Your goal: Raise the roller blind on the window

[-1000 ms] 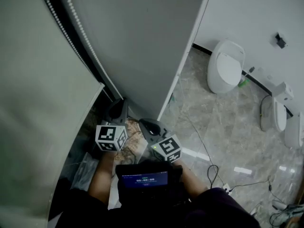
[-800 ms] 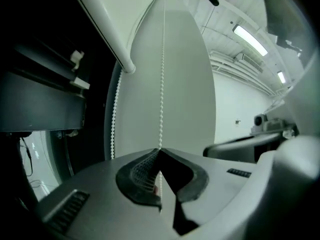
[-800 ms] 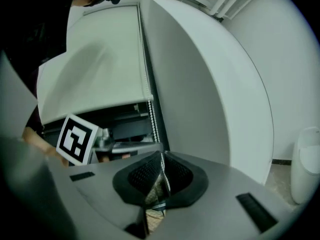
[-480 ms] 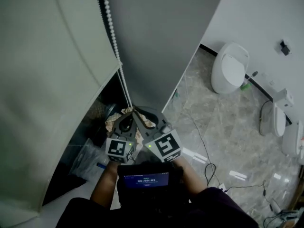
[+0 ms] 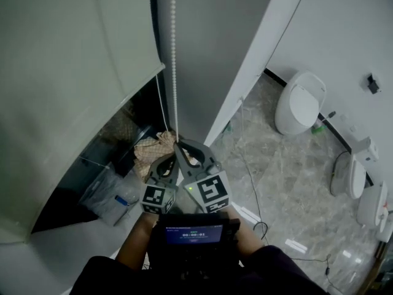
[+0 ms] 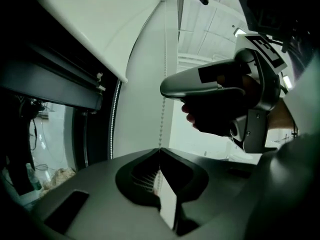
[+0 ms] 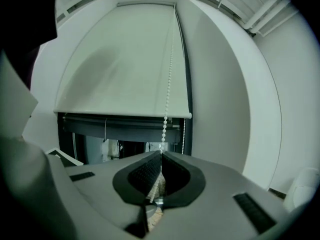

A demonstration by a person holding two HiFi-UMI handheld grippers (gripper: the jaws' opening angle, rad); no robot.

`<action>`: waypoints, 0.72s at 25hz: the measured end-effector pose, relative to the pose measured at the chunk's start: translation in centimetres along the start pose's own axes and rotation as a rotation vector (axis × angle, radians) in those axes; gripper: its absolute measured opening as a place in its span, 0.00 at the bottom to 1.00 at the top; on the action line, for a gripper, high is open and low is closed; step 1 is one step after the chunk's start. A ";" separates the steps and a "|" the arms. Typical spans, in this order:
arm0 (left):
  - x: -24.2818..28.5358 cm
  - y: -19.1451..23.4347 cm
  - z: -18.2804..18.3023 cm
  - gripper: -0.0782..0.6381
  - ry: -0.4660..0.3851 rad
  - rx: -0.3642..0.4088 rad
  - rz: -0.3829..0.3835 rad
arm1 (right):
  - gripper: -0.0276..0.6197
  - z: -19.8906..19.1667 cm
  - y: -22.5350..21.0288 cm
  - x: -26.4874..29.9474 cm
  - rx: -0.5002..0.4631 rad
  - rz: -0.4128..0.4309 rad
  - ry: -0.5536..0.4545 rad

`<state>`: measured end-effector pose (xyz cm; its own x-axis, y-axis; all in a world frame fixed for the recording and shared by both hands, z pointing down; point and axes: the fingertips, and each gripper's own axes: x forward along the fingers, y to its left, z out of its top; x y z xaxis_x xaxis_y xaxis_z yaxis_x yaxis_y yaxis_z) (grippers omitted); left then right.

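The left gripper [image 6: 160, 151] and the right gripper [image 7: 161, 153] both have their jaws pressed together on the bead chain [image 7: 169, 79]. The chain rises straight up from them to the roller blind [image 7: 125, 59], which hangs above and ahead of them with its bottom bar [image 7: 125, 115] partway up the window [image 7: 125, 144]. The chain looks light and limp, best pinched squarely on one strand between beads and drawn steadily. Both grippers are held close together, pointing near level, the right just above the left.
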<state>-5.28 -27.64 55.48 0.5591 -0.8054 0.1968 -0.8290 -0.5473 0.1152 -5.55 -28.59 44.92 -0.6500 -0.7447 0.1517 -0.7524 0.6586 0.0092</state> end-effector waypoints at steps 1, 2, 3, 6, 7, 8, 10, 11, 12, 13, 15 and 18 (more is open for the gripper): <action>-0.4 -0.3 -0.7 0.12 0.016 0.000 0.010 | 0.07 -0.1 0.1 -0.4 -0.018 0.004 -0.019; -0.9 -0.6 -1.7 0.13 0.025 -0.002 0.014 | 0.07 -0.2 0.3 -0.8 -0.040 0.009 -0.041; -1.6 -0.9 -2.6 0.13 0.021 -0.006 0.020 | 0.07 -0.3 0.4 -1.3 -0.058 0.016 -0.056; -4.8 -2.0 -2.5 0.13 -0.047 -0.054 0.077 | 0.07 -1.8 1.0 -2.6 -0.058 0.060 -0.038; -5.9 -2.3 -2.0 0.13 -0.079 -0.076 0.099 | 0.07 -2.7 1.4 -3.0 -0.048 0.082 -0.024; -7.1 -2.6 -1.4 0.13 -0.111 -0.096 0.118 | 0.07 -3.7 1.8 -3.4 -0.044 0.104 -0.006; -8.9 -3.2 0.9 0.13 -0.169 -0.135 0.149 | 0.07 -5.9 3.1 -4.1 -0.061 0.143 0.030; -9.6 -3.5 2.3 0.13 -0.188 -0.145 0.161 | 0.07 -7.0 3.9 -4.4 -0.071 0.159 0.046; -10.1 -3.8 3.6 0.13 -0.198 -0.141 0.169 | 0.07 -7.9 4.8 -4.6 -0.075 0.174 0.057; -10.5 -3.9 4.6 0.13 -0.201 -0.126 0.173 | 0.07 -8.5 5.7 -4.8 -0.071 0.188 0.065; -10.9 -4.0 5.7 0.13 -0.185 -0.084 0.172 | 0.07 -9.1 7.5 -4.9 -0.059 0.217 0.070; -11.1 -3.6 5.7 0.13 -0.129 -0.008 0.171 | 0.07 -9.9 10.6 -4.8 -0.056 0.251 0.073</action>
<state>-8.43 -18.06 47.29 0.4069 -0.9092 0.0879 -0.9118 -0.3985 0.0991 -9.34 -16.97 54.07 -0.8047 -0.5484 0.2273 -0.5598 0.8285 0.0168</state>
